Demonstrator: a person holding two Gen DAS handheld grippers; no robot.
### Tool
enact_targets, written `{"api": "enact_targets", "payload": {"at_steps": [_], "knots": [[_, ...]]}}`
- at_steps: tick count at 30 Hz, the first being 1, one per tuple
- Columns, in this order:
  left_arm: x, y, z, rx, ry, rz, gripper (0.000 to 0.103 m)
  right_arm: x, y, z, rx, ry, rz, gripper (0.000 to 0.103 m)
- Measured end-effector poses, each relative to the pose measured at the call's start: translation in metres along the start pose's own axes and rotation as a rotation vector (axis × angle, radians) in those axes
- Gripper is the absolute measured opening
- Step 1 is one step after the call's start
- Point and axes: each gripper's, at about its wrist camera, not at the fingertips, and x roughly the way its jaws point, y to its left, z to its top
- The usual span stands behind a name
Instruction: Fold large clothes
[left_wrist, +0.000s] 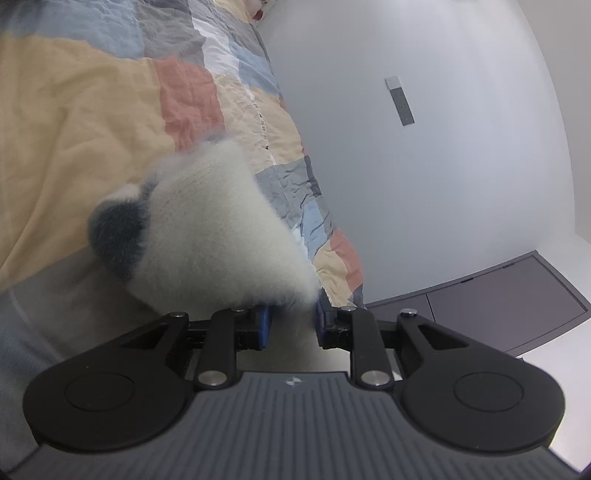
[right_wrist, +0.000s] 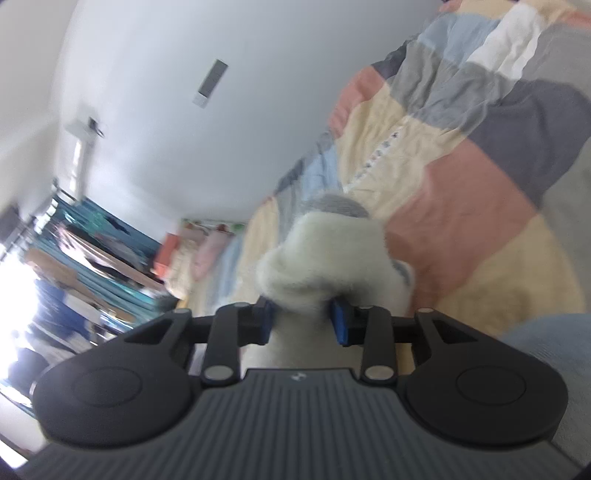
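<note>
The left gripper clenched a bunched fold of the fluffy white garment, whose pile pressed against both blue pads; a dark grey patch showed on its far side. The right gripper pinched another bunch of the same garment in the same way. The garment hung from the 2 grips just above the bed, and whether any of it touched the quilt could not be told.

To do this step well, the 2 grips probably needed to be kept level and pulled apart until the held edge ran taut, so the cloth would drop in 1 flat layer, not a heap. The thick pile looked slippery, so a firm pinch and an unhurried carry seemed wise. Setting it down on the open middle of the quilt would likely leave room for the next fold.

The bed carried a crumpled patchwork quilt in cream, salmon, blue and grey. A plain pale wall ran alongside, with a low dark cabinet below, and clothes hung on a rack near a bright window.
</note>
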Motion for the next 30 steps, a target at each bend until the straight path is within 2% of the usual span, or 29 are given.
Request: {"api": "enact_targets", "payload": {"at_steps": [2, 8, 11, 15, 16, 17, 18, 20, 23, 30], "knots": [[0.007, -0.004, 0.009, -0.027, 0.015, 0.006, 0.026, 0.007, 0.003, 0.004, -0.008, 0.005, -0.006, 0.038], [0.038, -0.025, 0.04, -0.01, 0.02, 0.041, 0.026, 0.032, 0.015, 0.022, -0.057, 0.019, 0.005, 0.038], [0.061, -0.032, 0.057, -0.005, 0.015, 0.07, 0.026, 0.046, 0.018, 0.035, -0.041, 0.045, 0.011, 0.037], [0.088, -0.042, 0.08, -0.008, -0.039, 0.117, 0.023, 0.071, 0.024, 0.051, -0.041, 0.064, -0.002, 0.036], [0.095, -0.045, 0.086, 0.004, -0.058, 0.123, 0.017, 0.078, 0.026, 0.056, -0.048, 0.064, -0.014, 0.033], [0.099, -0.048, 0.092, 0.028, -0.089, 0.131, 0.013, 0.084, 0.029, 0.061, -0.064, 0.056, -0.031, 0.023], [0.104, -0.052, 0.098, 0.06, -0.124, 0.152, 0.012, 0.09, 0.033, 0.066, -0.095, 0.037, -0.064, 0.018], [0.117, -0.058, 0.11, 0.13, -0.152, 0.182, 0.012, 0.103, 0.037, 0.076, -0.146, 0.009, -0.104, 0.014], [0.139, -0.051, 0.119, 0.178, -0.141, 0.222, 0.012, 0.127, 0.03, 0.086, -0.143, 0.034, -0.143, 0.014], [0.185, -0.004, 0.115, 0.263, -0.073, 0.317, 0.012, 0.176, 0.007, 0.075, -0.248, 0.12, -0.216, 0.015]]}}
